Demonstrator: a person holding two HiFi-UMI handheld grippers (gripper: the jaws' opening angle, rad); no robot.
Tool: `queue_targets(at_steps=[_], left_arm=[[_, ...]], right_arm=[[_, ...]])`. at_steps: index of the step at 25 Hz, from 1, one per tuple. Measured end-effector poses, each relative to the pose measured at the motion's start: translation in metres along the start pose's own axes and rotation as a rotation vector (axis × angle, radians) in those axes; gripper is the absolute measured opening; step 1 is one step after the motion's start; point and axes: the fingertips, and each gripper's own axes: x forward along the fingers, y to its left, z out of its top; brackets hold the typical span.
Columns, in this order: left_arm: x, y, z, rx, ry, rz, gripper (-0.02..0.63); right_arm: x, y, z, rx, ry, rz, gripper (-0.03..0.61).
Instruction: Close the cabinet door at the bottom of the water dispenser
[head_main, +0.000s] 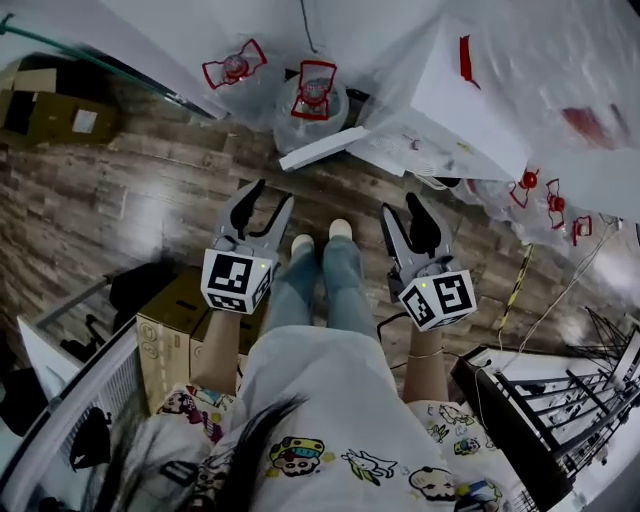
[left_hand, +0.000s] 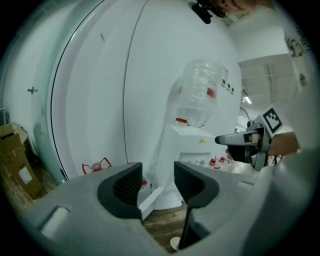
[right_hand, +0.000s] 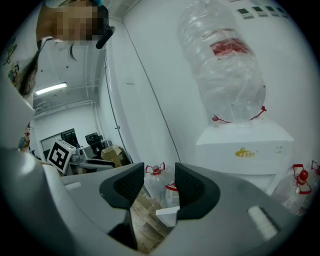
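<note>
Nearest, my left tool (head_main: 274, 193) and my right tool (head_main: 399, 205) are held side by side above my blue-jeaned legs (head_main: 325, 285) and pale shoes (head_main: 322, 236). Both tools are released, the dark pads apart and nothing between them. A brown cardboard box (head_main: 168, 330) stands on the grey-brown wooden plank floor (head_main: 150, 200) just beside my left leg. Ahead of both tools, apart from them, the flat white cabinet door (head_main: 325, 148) stands swung out from the foot of the tall white water dispenser (head_main: 470, 110); the door's free edge points toward my left side. A clear inverted water bottle with a red label (right_hand: 225, 65) sits on top of the dispenser. Beyond the door, two clear bottles with red handles (head_main: 275, 82) rest on the floor against the curved white wall (left_hand: 100, 75).
</note>
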Motion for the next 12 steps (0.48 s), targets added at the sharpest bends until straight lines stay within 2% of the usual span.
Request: queue_targets(at_steps=[12], left_arm=[[0.071, 0.016, -0.09, 0.043, 0.109, -0.043, 0.195]], right_arm=[[0.035, -0.045, -0.077, 0.048, 0.048, -0.062, 0.183]])
